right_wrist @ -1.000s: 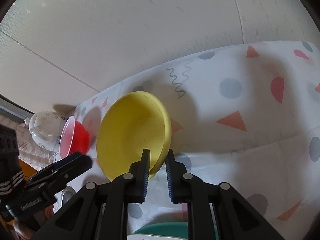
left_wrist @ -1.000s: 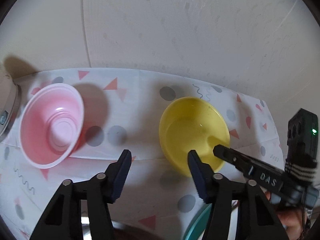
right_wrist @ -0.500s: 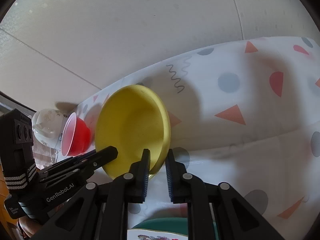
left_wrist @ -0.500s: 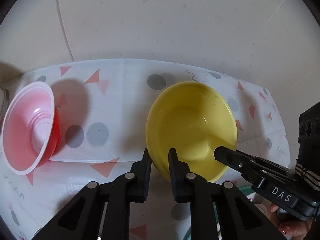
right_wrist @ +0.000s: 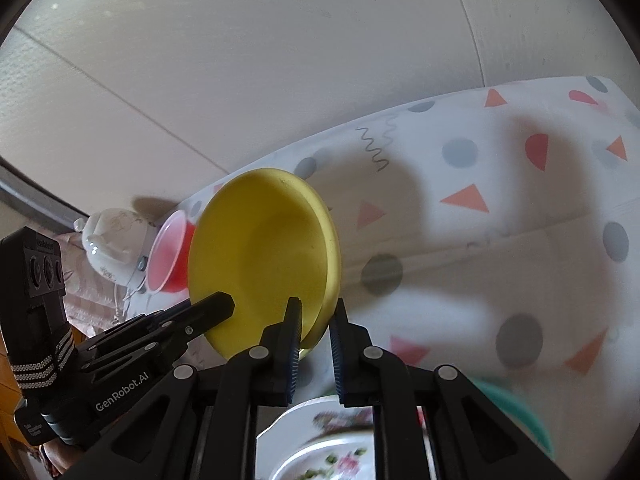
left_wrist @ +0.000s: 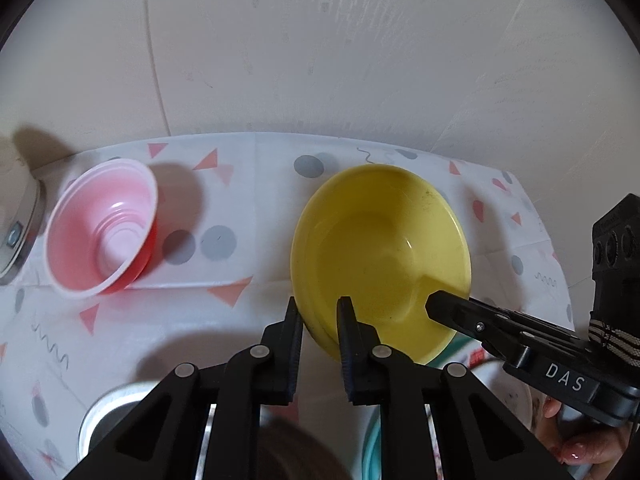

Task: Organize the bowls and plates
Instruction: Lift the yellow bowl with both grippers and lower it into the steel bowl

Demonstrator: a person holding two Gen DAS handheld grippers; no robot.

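Observation:
A yellow bowl (left_wrist: 380, 256) hangs tilted just above the patterned tablecloth, held from two sides. My left gripper (left_wrist: 320, 316) is shut on its near left rim, one finger inside and one outside. My right gripper (right_wrist: 316, 312) is shut on the opposite rim; in the left wrist view the right gripper (left_wrist: 434, 306) reaches into the bowl from the right. In the right wrist view the yellow bowl (right_wrist: 264, 256) fills the centre and the left gripper (right_wrist: 224, 304) comes in from the lower left. A red bowl (left_wrist: 100, 228) with a pale inside stands to the left.
A metal bowl (left_wrist: 104, 420) sits at the near left. A teal plate (left_wrist: 372, 444) and a floral plate (right_wrist: 320, 444) lie under the grippers. A white teapot (right_wrist: 112, 244) stands behind the red bowl (right_wrist: 168, 256). A pale wall backs the table.
My left gripper went from open beside the yellow bowl to shut on its rim. Both grippers then drew the bowl back over the near plates.

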